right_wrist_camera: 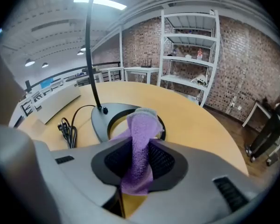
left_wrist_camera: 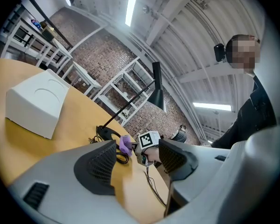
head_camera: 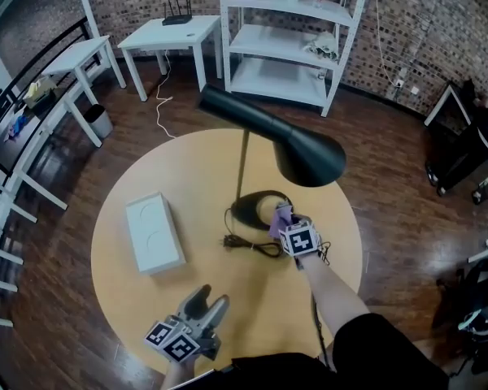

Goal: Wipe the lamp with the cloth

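Note:
A black desk lamp stands on the round wooden table (head_camera: 138,299), its shade (head_camera: 309,157) hanging over its ring-shaped base (head_camera: 256,210). My right gripper (head_camera: 286,222) is shut on a purple cloth (head_camera: 280,216) and points down at the right side of the base. In the right gripper view the cloth (right_wrist_camera: 140,143) is pinched between the jaws of this gripper (right_wrist_camera: 139,160), and its free end reaches the near rim of the base (right_wrist_camera: 105,120). My left gripper (head_camera: 207,307) is open and empty near the table's front edge. Seen from it (left_wrist_camera: 139,155), the cloth (left_wrist_camera: 125,143) lies far ahead.
A white box (head_camera: 154,232) lies on the table left of the lamp. The lamp's coiled cord and plug (head_camera: 248,244) sit just in front of the base. White shelving (head_camera: 289,31) and small white tables (head_camera: 167,35) stand along the brick wall behind.

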`<state>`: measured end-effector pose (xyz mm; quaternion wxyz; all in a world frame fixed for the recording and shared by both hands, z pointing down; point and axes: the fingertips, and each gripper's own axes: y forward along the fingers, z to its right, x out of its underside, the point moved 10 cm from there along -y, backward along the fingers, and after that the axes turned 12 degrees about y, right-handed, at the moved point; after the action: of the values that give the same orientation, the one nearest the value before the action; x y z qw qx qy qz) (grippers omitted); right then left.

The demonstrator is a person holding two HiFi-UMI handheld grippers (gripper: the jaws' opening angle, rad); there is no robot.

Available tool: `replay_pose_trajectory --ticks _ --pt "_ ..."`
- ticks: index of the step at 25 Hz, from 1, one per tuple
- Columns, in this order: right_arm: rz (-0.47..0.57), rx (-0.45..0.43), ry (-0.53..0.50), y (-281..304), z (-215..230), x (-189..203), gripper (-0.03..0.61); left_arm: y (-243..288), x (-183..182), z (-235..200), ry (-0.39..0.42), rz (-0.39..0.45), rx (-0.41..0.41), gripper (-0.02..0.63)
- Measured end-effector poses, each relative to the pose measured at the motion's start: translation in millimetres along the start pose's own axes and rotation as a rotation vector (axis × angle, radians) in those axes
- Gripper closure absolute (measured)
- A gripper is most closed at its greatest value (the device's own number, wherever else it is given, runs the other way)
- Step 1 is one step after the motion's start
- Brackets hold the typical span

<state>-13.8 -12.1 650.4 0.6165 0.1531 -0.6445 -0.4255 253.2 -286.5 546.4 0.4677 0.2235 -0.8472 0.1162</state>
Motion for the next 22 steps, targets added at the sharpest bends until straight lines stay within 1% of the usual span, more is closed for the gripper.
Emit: replay_pose_trajectory --ticks 3,6,9,10,14,16,18,20,22 --pt "-0.005 -0.019 0.030 -5 -3 13 0.483 -1 0 2 0.000 0.003 0.010 0.344" --pt "-0.036 -0.021 0.015 -5 -6 30 0.483 -2 -3 3 0.005 0.003 0.015 0.344" --pt "-0.001 -0.060 -0.052 -16 -20 26 0.484 -2 -3 5 0.010 0.004 0.020 0.344" --pt "-0.010 -0.081 -0.082 -18 -27 27 0.483 -3 -2 5 0.010 0.005 0.022 0.344" --pt "-0.133 -0.202 -0.199 -16 -60 32 0.485 -5 2 0 0.001 0.008 0.024 0.344" --pt "-0.166 -0.221 -0.241 -14 -75 32 0.485 -4 3 -1 -0.004 0.013 0.025 0.344" --pt "-0.138 -0.197 -0.273 -14 -85 28 0.485 -3 3 0 -0.005 0.016 0.026 0.344" --pt "-0.063 -0.153 -0.310 -14 -93 18 0.485 -5 1 -1 -0.001 0.018 0.023 0.344" --pt "0.019 -0.124 -0.386 -14 -108 -2 0.485 -9 -2 -4 0.002 0.022 0.014 0.344"
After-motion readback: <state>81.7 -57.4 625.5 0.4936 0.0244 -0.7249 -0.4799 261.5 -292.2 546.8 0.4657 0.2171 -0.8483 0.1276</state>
